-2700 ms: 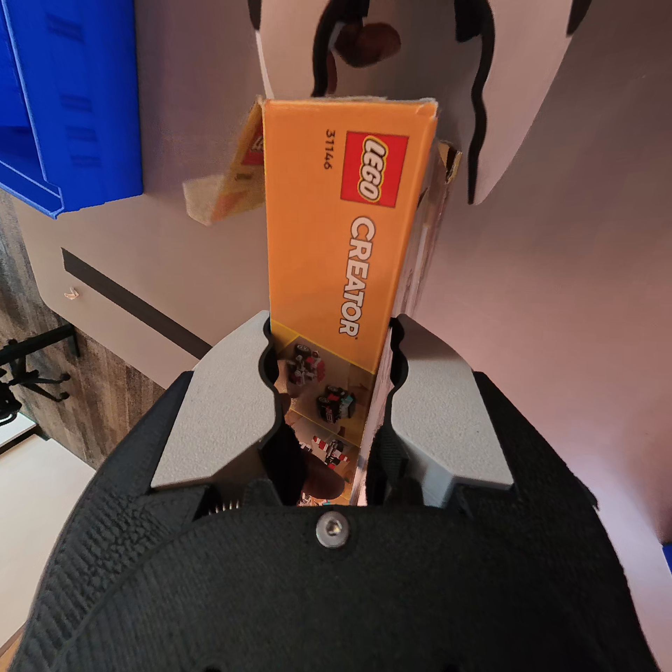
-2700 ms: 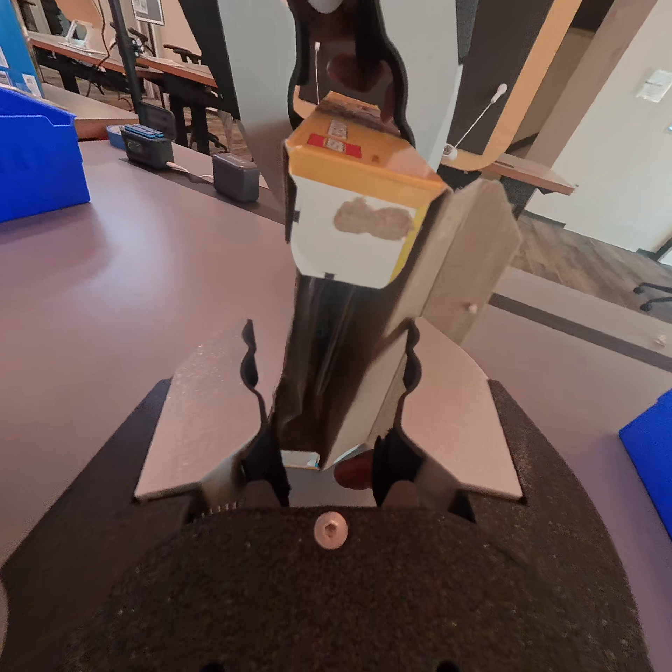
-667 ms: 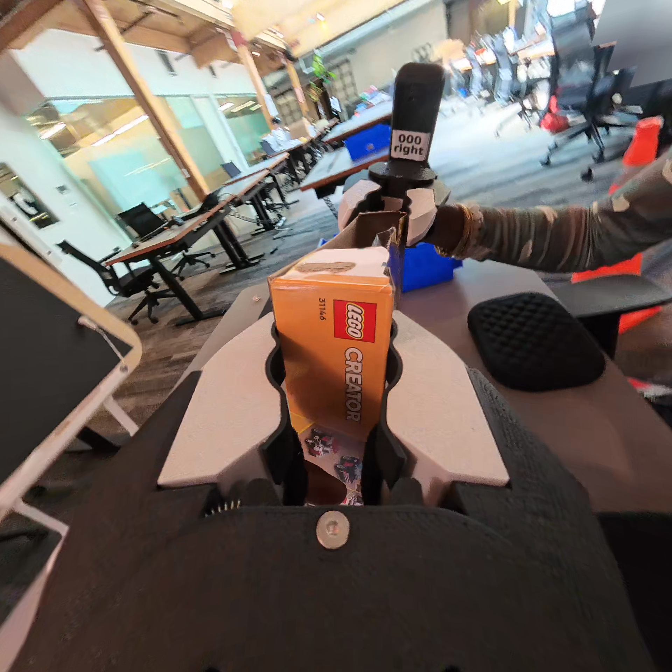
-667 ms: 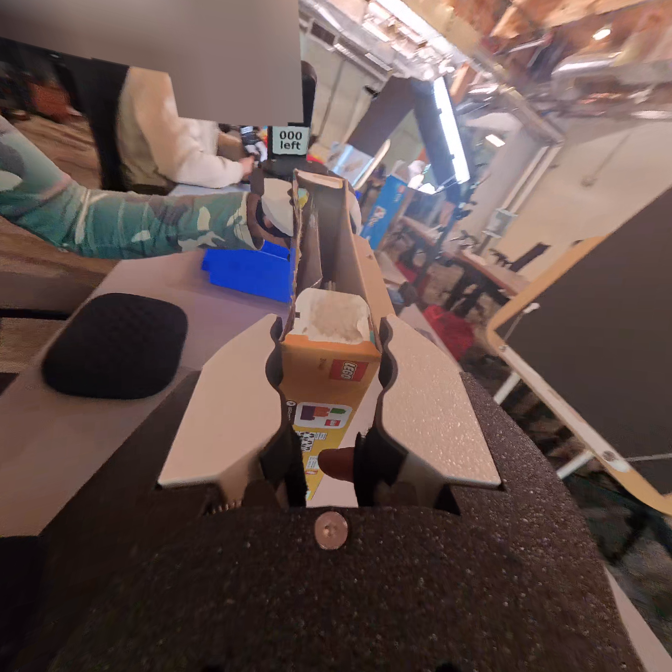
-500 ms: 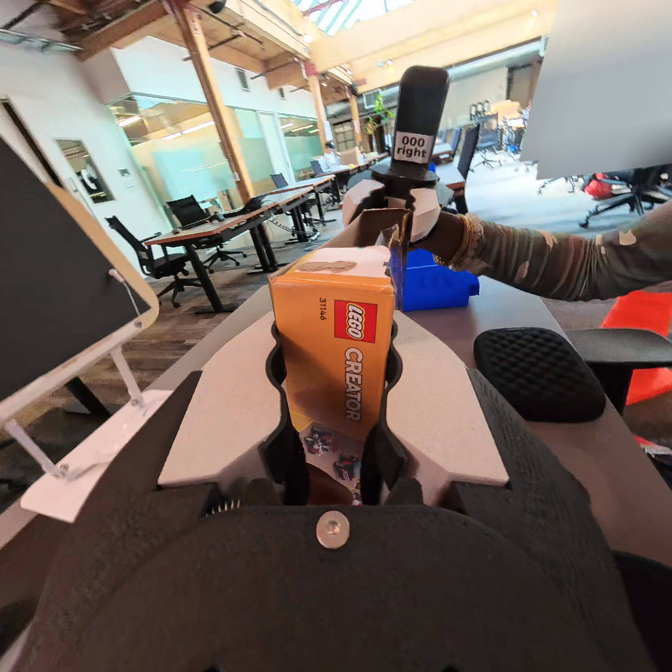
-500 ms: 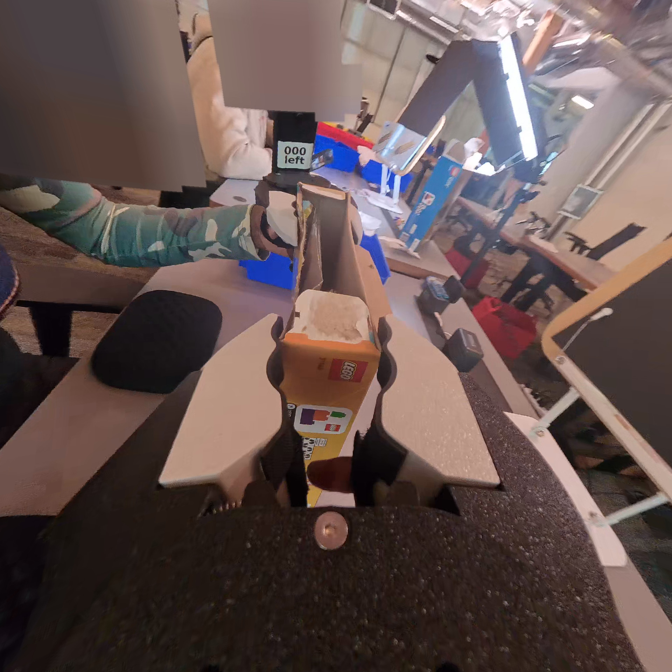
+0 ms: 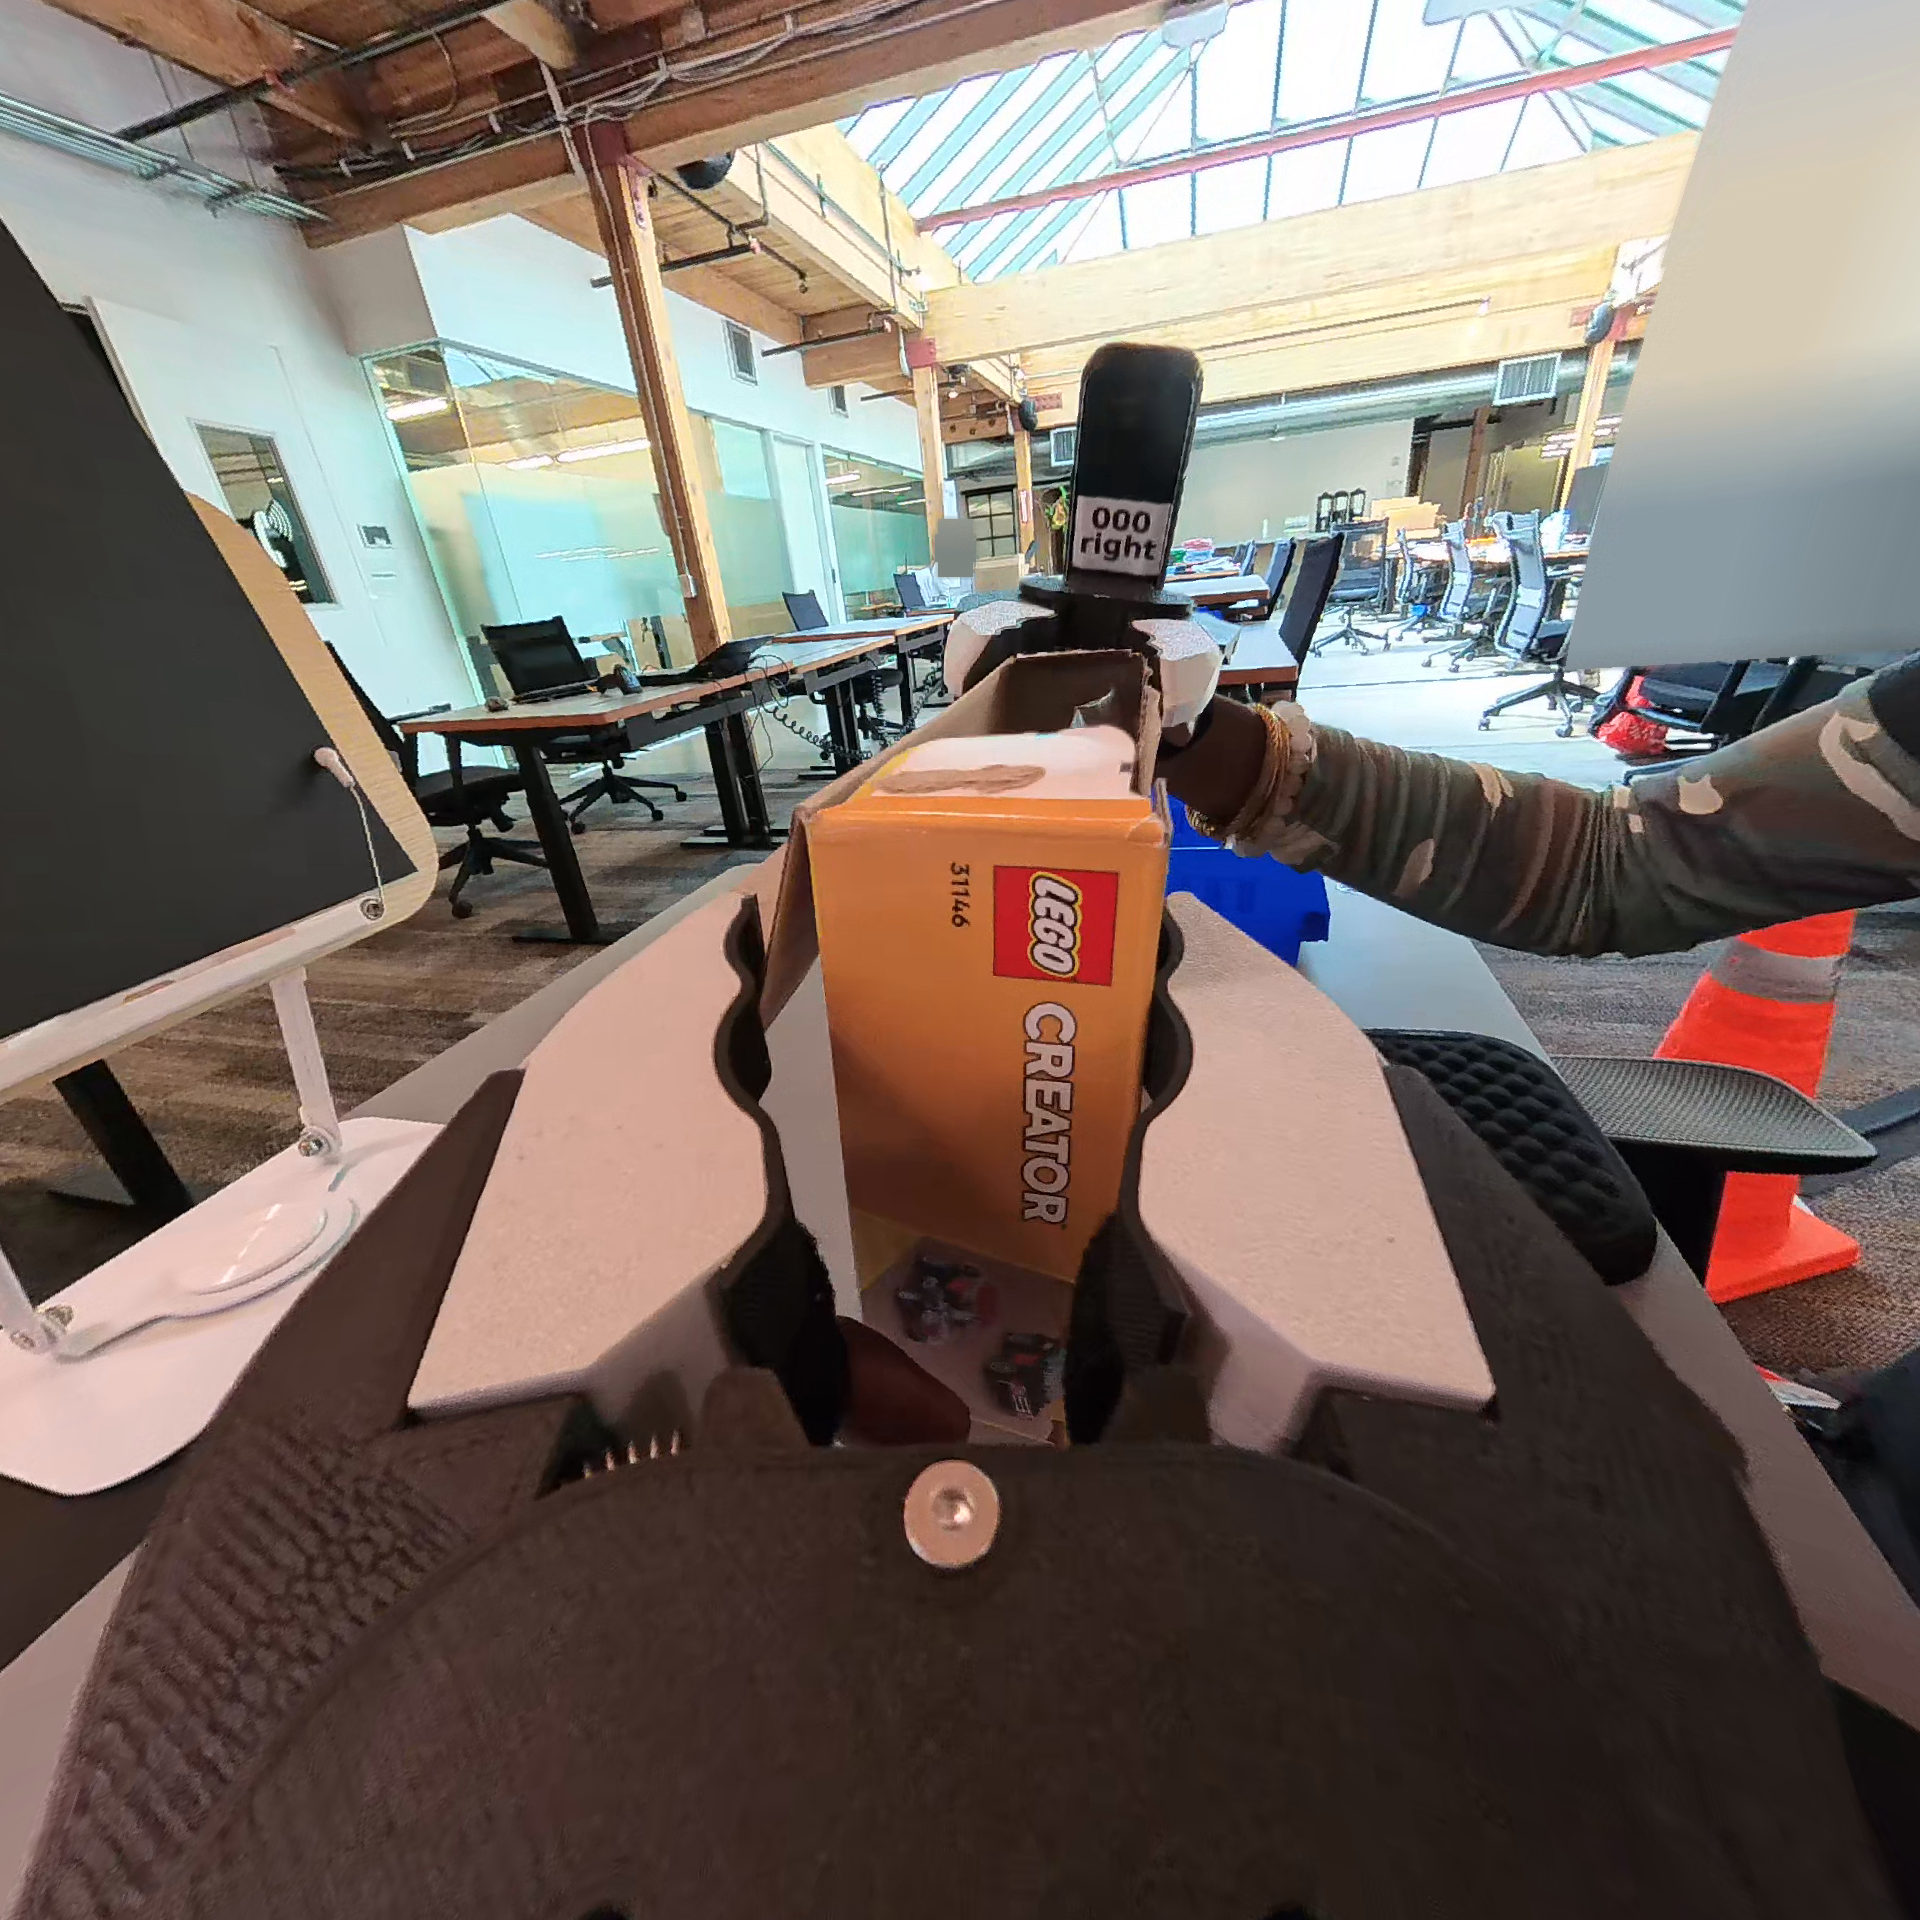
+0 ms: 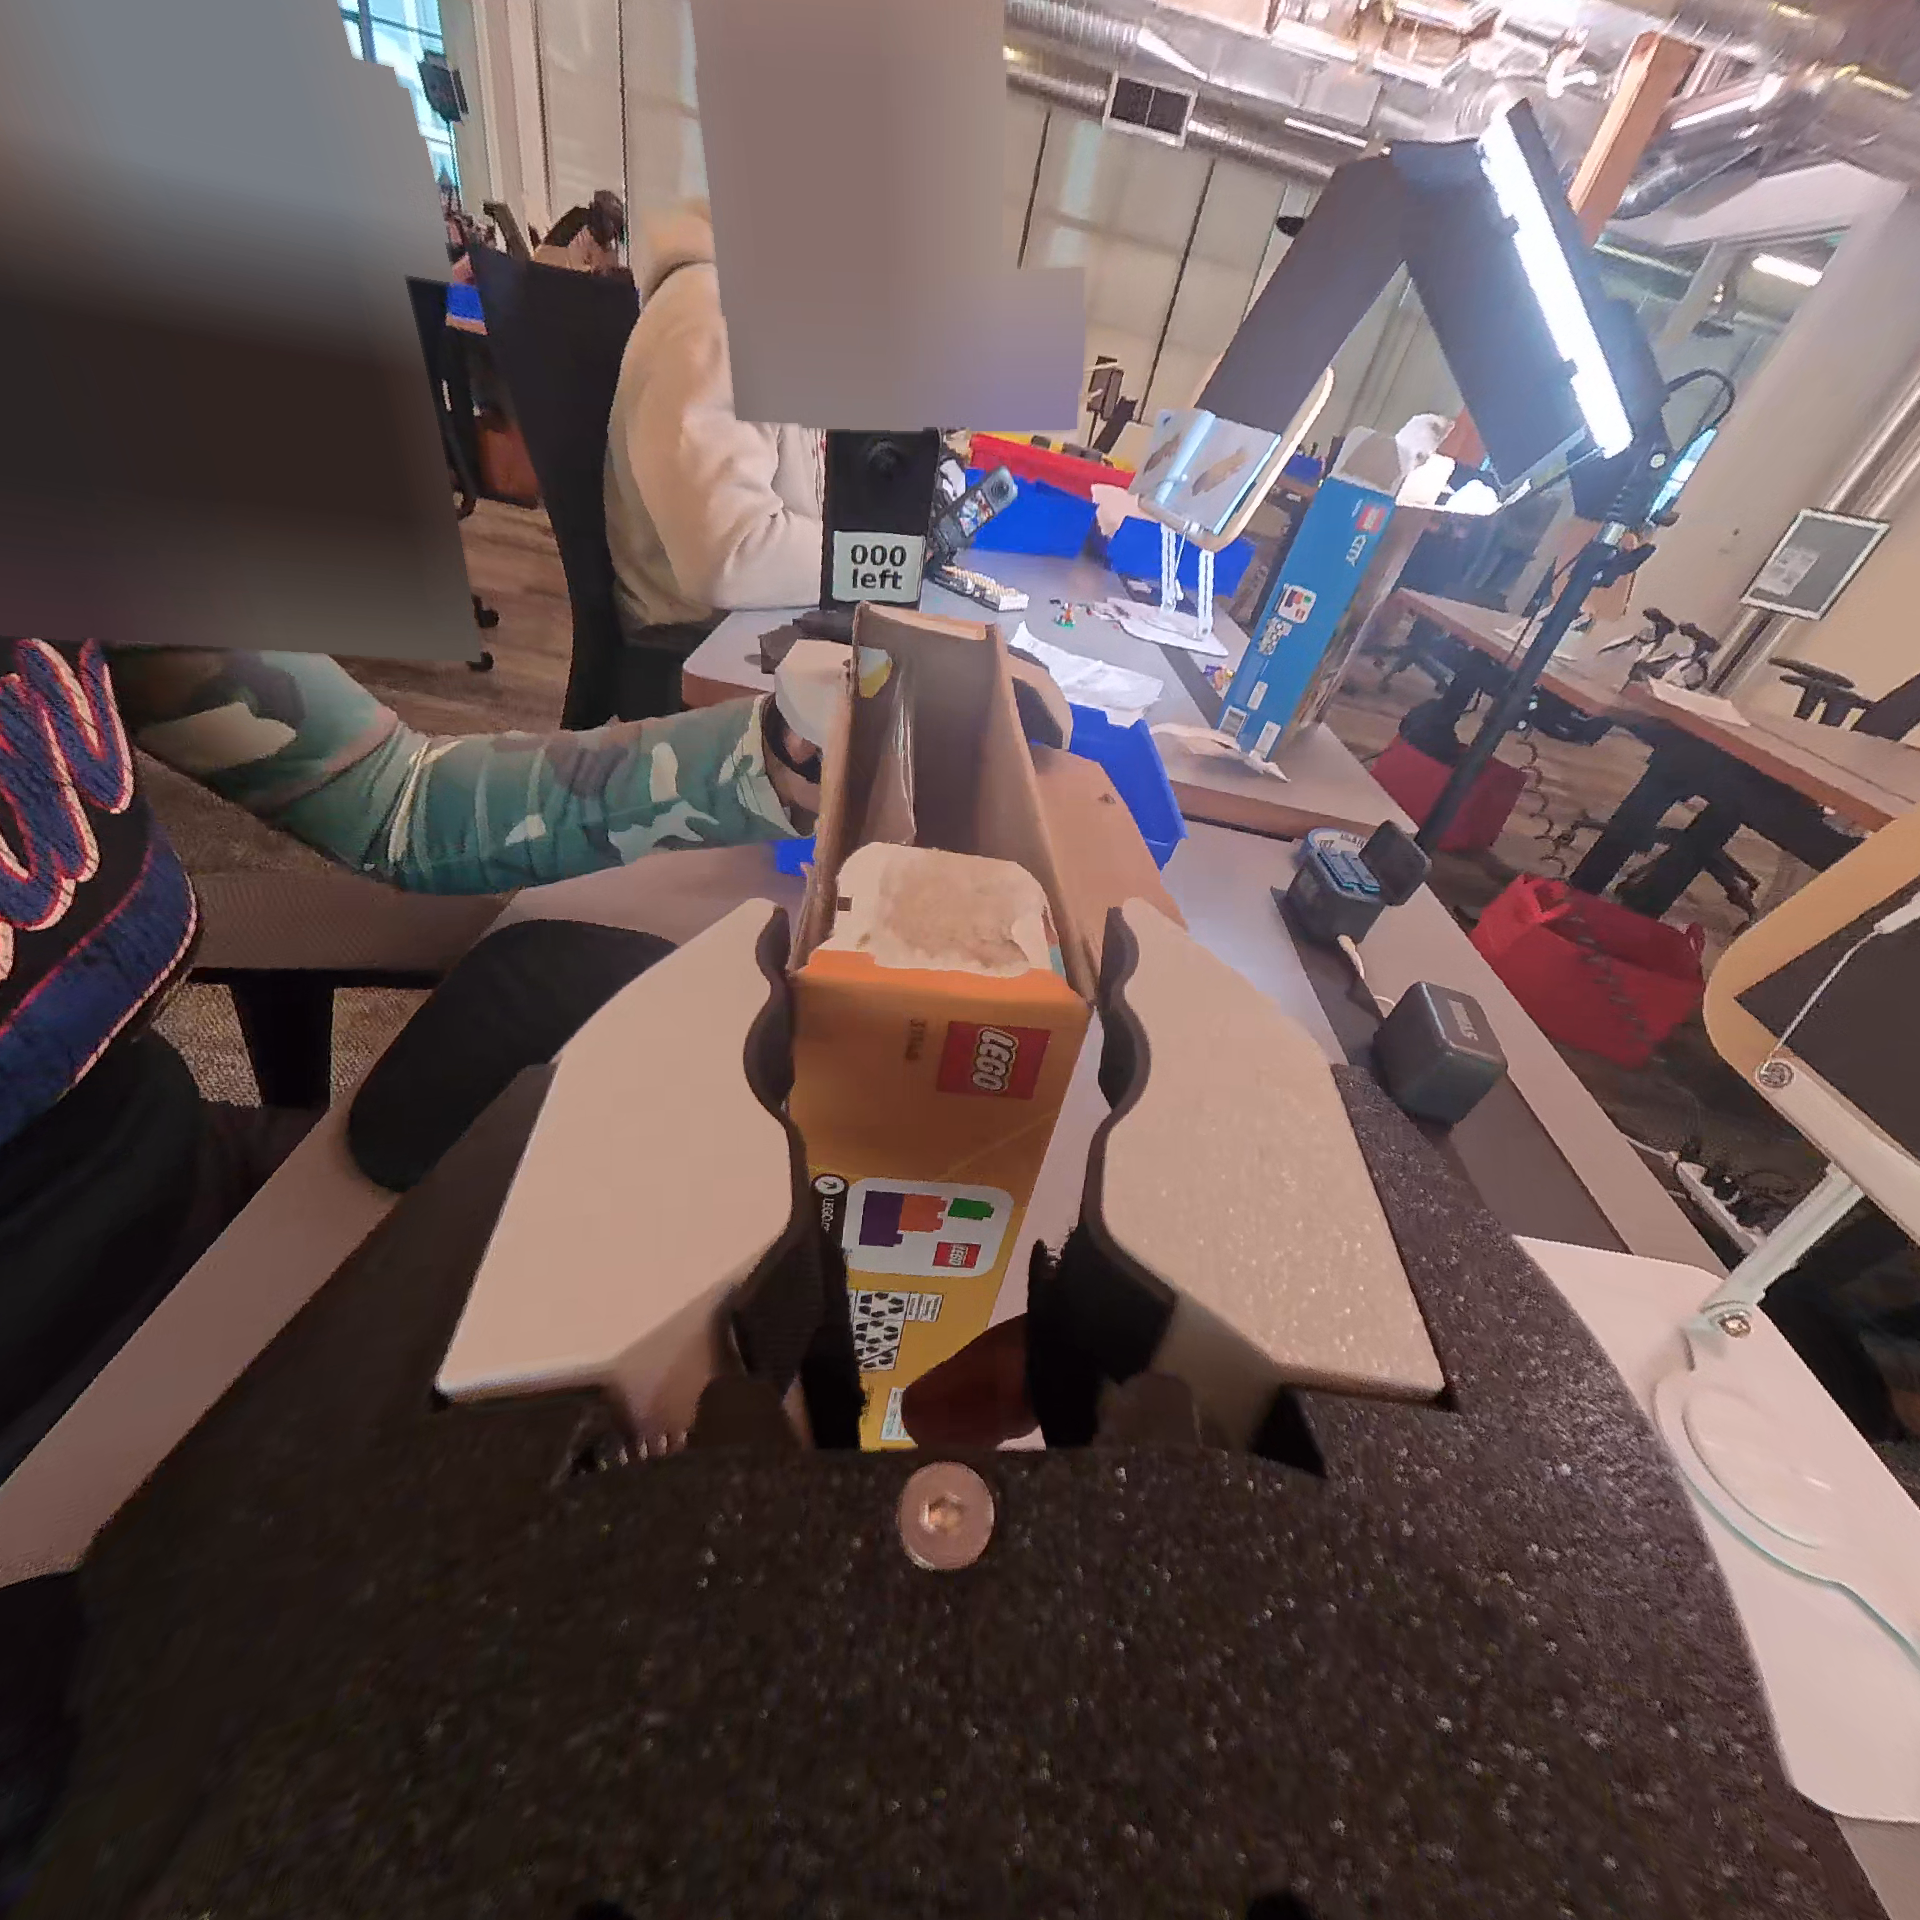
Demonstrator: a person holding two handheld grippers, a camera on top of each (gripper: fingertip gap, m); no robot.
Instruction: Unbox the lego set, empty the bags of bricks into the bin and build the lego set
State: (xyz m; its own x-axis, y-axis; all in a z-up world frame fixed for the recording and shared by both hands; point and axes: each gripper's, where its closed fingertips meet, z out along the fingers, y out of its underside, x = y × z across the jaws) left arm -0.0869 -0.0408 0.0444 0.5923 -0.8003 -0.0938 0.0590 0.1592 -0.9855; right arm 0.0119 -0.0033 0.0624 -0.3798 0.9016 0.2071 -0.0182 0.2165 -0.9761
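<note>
Holding the lego box (image 7: 987,1049) mid-frame, left claw (image 7: 951,1049) and right claw (image 8: 940,1081) clamped on opposite ends, I'd tip it gently over the counter (image 8: 1236,894).

Grey table (image 8: 1226,894) bears blue bin (image 8: 1127,774), charger (image 8: 1439,1049).

The box (image 7: 987,1039) is a slim orange-yellow carton with a red logo patch near one end and small pictures of built models lower down its narrow face; it is held lengthwise in the air above a grey table (image 7: 1455,977), one end clamped in the left gripper (image 7: 951,1081) and the other end in the right gripper (image 8: 935,1091); both end flaps stand torn open, showing white, ragged glue patches and bare brown card inside; a blue bin (image 7: 1247,904) sits on the table beyond the box, partly hidden behind it.
</note>
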